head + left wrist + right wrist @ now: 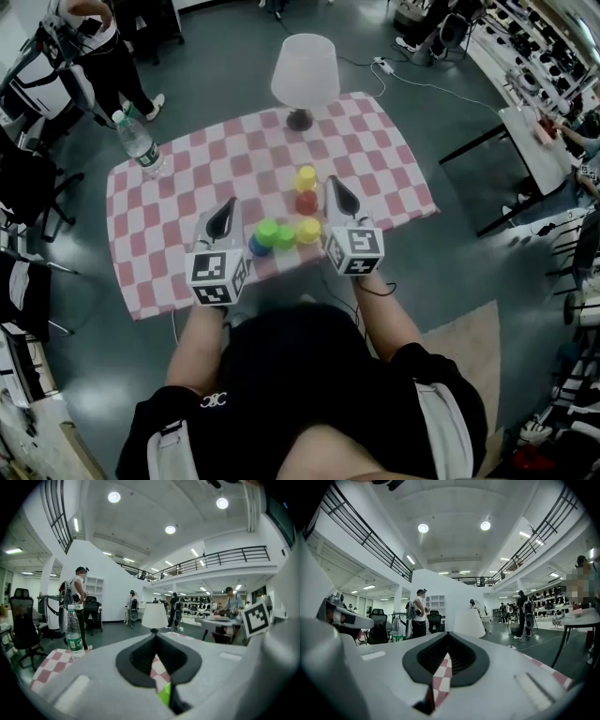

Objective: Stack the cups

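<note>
Both jaws are clenched empty, left gripper point(227, 206) and right gripper point(334, 184) flanking the cups point(285, 236); crowded near the table point(169, 253) edge, one careless nudge could scatter them.

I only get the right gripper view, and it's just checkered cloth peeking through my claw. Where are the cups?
Observer: The head view shows them clustered between your two claws. A near yellow cup sits just left of your right claw.
Operator: Is my other claw holding one?
Observer: No. The left claw is shut and empty, and the green cups sit just to its right.
Operator: What other colours are there?
Observer: A blue cup by the green ones, plus a red cup with a far yellow cup behind it.
</note>
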The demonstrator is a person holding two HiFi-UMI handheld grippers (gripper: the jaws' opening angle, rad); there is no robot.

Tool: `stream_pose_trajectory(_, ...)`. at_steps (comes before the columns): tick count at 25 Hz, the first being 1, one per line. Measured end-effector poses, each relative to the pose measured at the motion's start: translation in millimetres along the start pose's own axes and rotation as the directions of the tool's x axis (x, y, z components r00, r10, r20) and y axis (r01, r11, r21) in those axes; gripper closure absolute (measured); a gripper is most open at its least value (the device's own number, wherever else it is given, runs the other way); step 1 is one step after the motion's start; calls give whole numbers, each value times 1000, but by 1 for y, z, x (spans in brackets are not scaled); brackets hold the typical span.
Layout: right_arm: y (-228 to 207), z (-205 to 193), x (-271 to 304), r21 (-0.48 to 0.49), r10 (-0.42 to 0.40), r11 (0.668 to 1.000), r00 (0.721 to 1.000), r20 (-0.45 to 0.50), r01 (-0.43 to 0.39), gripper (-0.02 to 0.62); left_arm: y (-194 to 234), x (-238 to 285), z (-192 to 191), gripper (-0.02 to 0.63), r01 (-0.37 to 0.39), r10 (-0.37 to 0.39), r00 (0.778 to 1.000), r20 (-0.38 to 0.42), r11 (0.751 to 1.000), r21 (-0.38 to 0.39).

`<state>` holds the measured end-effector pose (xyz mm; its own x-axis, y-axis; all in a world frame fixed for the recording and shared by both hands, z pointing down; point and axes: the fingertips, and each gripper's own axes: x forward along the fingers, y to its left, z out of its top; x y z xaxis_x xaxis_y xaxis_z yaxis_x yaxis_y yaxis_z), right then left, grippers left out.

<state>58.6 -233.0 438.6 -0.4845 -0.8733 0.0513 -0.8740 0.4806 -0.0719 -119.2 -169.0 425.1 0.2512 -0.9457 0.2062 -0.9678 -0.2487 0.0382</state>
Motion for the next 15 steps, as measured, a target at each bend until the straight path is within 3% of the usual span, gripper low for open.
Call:
stream_pose_trajectory(7, -22, -1, 3, -10, 62, 998, 998, -4, -62, 597, -17, 3, -2, 607, -78, 78, 997, -4, 997, -10)
stream_pose_trajectory(11, -14, -6, 8, -35, 205, 978, 978, -22, -206, 581, -23, 4, -2, 607, -126, 126, 992, -3, 992, -15)
stream_pose_trajectory(13, -4, -12, 11, -39, 313, 948, 949, -45, -315, 432, -25, 3, -3, 607, -151, 151, 989, -2, 988, -18)
stream_pose_trajectory(15, 2, -23, 15, -42, 381, 922, 921, -87, -385, 375, -26, 0, -5, 607, -180, 180, 984, -4, 983, -23)
